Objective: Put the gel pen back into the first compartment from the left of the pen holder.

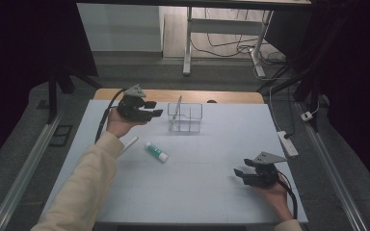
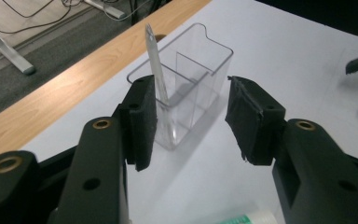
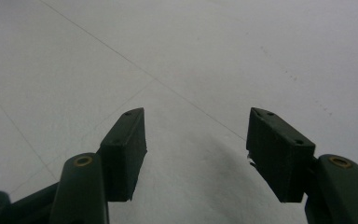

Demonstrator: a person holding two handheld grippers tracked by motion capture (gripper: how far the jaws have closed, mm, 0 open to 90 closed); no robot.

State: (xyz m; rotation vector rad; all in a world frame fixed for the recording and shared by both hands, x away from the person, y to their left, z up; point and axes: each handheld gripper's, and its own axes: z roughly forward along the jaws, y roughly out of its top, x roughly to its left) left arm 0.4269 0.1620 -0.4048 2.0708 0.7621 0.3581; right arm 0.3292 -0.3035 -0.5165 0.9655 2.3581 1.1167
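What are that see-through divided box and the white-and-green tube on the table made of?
The see-through divided box looks like hard clear plastic: glossy, with the table showing through its walls. The white-and-green tube seems to be soft plastic with a slight sheen, though it is too small to be sure.

Dim overall; room edges near black; white table (image 1: 212, 163) evenly lit; close-ups soft, slightly blurred.

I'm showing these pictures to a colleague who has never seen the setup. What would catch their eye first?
Probably the clear box at the far middle of the white table, with a thin stick leaning inside it. The left gripper hangs just beside it, jaws open and empty. Nearer lies a green-and-white tube with a white stick to its left, and the right gripper sits open at the near right.
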